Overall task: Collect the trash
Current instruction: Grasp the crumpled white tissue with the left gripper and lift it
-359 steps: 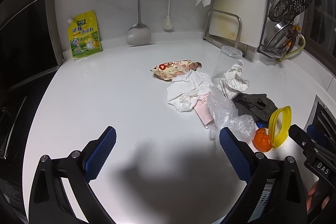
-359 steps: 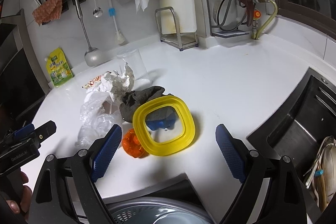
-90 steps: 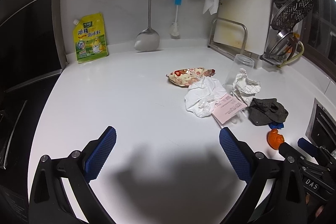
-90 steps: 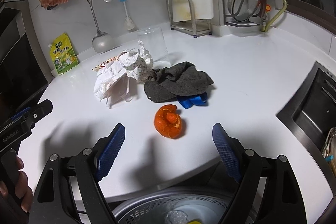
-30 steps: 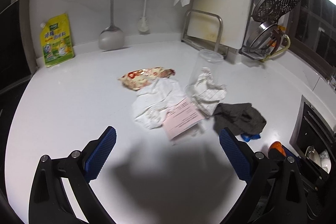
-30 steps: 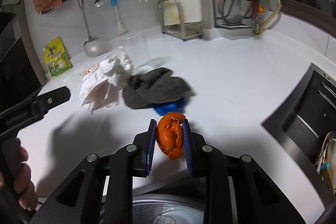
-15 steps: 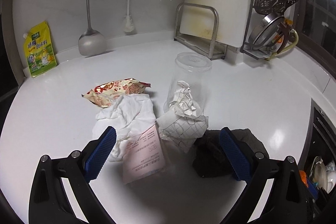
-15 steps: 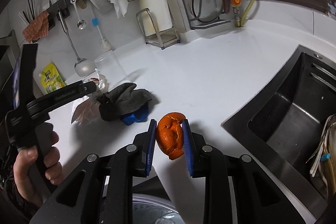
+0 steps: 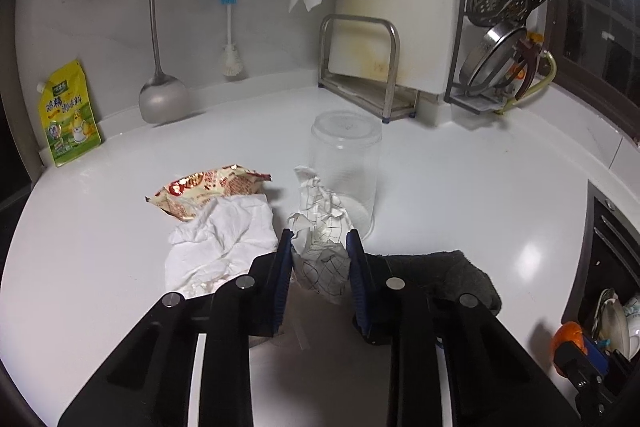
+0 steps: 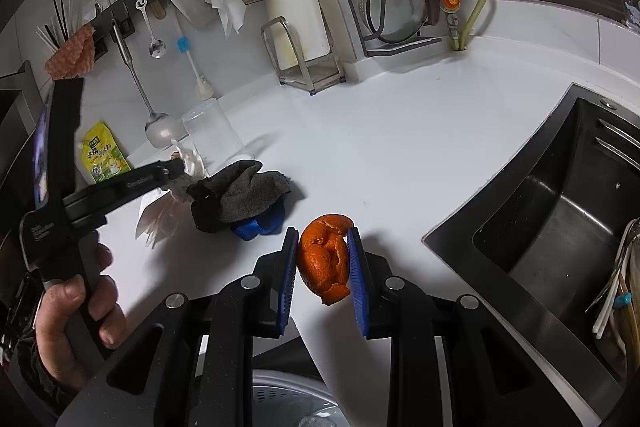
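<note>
My left gripper (image 9: 320, 259) has its jaws closing around a crumpled, grid-printed paper ball (image 9: 320, 219) on the white counter, and the blue pads press its sides. Left of the ball lie a white tissue (image 9: 224, 239) and a printed snack wrapper (image 9: 204, 193). An upturned clear plastic cup (image 9: 348, 167) stands just behind it. My right gripper (image 10: 323, 267) is shut on an orange peel (image 10: 326, 261), held above the counter's front edge. A grey perforated bin (image 10: 288, 403) shows below that gripper. A pale paper slip (image 10: 156, 219) lies beneath the left gripper.
A dark grey cloth (image 9: 448, 275) lies right of the paper ball over a blue object (image 10: 260, 225). The steel sink (image 10: 560, 235) opens at the right. A cutting-board rack (image 9: 360, 67), hanging utensils and a yellow seasoning pouch (image 9: 68, 115) line the back wall.
The left gripper moved in over the trash pile and its wide-open jaws came together on the crumpled paper. The right gripper kept its hold on the orange peel and swung right toward the sink.
</note>
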`<state>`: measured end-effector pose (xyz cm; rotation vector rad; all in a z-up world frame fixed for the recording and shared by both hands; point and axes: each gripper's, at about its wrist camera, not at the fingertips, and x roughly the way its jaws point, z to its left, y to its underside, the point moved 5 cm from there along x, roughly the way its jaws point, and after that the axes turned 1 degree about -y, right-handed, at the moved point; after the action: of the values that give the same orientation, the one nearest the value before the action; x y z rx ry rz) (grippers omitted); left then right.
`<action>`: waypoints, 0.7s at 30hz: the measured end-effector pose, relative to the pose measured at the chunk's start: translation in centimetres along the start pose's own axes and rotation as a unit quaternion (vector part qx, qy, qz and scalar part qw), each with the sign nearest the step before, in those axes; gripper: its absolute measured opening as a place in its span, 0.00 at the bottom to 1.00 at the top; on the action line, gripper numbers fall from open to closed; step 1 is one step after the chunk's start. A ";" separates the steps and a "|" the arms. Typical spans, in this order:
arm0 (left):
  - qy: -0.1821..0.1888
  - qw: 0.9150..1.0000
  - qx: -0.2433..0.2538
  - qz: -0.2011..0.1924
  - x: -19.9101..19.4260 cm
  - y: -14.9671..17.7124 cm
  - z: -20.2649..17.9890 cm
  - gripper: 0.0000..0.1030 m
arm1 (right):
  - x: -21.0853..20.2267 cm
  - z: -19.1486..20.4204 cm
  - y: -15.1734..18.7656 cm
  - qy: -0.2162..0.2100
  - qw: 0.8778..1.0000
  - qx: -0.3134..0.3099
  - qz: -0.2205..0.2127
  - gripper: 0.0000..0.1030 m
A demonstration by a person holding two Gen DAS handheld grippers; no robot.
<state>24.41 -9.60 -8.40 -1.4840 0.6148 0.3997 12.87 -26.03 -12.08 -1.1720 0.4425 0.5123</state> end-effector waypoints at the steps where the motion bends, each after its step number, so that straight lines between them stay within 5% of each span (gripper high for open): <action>1: 0.003 1.000 0.001 -0.005 -0.5 -0.2 0.1 0.26 | 0.0 0.0 0.0 -0.001 1.000 0.000 0.000 0.23; 12: 0.009 0.999 0.003 -0.042 -7.4 -0.8 2.3 0.24 | -2.4 0.6 0.8 -0.001 1.000 0.002 -0.009 0.23; 21: 0.004 0.999 0.017 -0.029 -13.4 5.0 4.2 0.24 | -6.0 2.0 3.5 -0.006 1.000 -0.001 -0.005 0.23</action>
<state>11.37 -3.54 -4.38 -1.4678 0.5812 0.3377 6.14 -23.98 -10.57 -1.1718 0.4247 0.5110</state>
